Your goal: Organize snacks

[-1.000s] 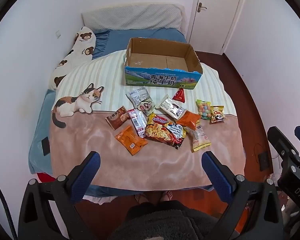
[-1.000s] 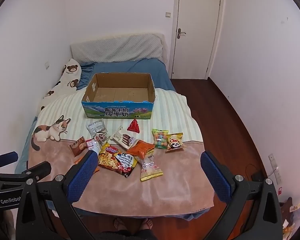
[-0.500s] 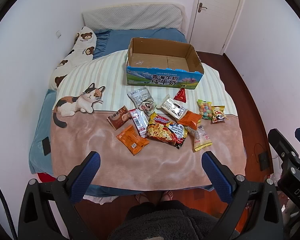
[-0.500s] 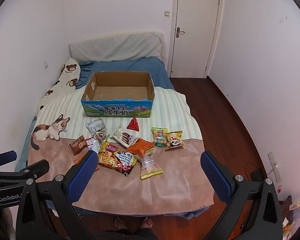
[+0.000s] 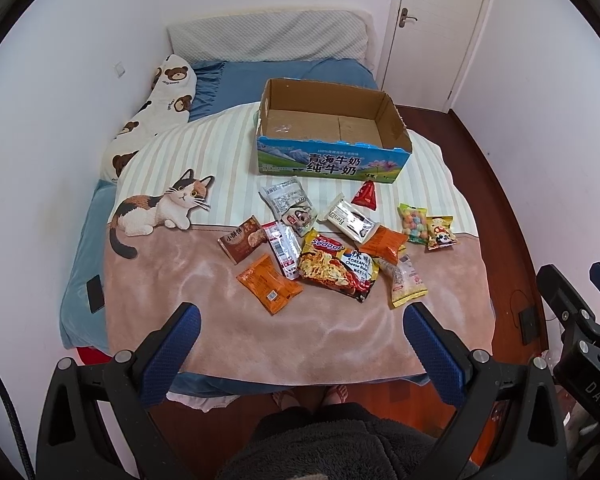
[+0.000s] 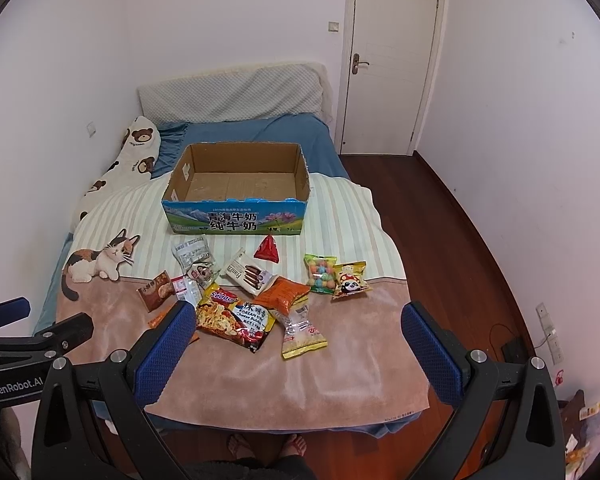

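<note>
Left wrist view: snacks well beyond both grippers' wide-apart, empty fingers, near box.

Matt cardboard box, glossy packets (plastic), soft blanket

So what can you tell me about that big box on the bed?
The box is open-topped brown cardboard with nothing inside. Its front is printed blue and green with mountains, flowers and big Chinese writing. The top edge looks torn. It sits flat on the striped blanket, behind the snacks. A red packet lies close in front.
</note>
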{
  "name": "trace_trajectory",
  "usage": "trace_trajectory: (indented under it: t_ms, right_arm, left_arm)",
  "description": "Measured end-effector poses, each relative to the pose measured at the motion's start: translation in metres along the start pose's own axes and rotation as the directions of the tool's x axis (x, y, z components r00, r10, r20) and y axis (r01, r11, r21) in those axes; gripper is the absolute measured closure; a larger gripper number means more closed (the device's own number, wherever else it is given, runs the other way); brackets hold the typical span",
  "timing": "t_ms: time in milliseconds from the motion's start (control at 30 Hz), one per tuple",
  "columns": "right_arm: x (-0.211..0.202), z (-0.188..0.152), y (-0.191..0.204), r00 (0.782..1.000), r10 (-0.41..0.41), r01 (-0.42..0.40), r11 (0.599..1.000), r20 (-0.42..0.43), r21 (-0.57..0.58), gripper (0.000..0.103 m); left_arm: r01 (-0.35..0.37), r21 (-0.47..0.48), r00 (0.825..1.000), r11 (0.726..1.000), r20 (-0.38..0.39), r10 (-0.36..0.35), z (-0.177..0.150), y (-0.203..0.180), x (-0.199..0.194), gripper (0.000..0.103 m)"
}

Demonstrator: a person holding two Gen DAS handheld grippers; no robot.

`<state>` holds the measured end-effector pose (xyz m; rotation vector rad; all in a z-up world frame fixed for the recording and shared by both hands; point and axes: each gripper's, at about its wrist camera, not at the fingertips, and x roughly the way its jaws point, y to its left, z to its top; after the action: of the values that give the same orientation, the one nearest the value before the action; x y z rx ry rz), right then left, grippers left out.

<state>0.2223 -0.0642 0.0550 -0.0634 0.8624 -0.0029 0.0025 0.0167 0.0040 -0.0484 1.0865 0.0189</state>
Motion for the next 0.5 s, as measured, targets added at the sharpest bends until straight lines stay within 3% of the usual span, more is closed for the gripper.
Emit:
trace_trajectory:
  t_ms: [500]
  right_arm:
    - [0.0075,-0.0012,0.0045,1.0,-0.004,0.003,1.0,-0.023,-0.006,0.0]
  left_arm:
    - [0.0,0.002,1.0,1.0,-0.002,0.0,0.0008,-0.0054,0.0044,0.0]
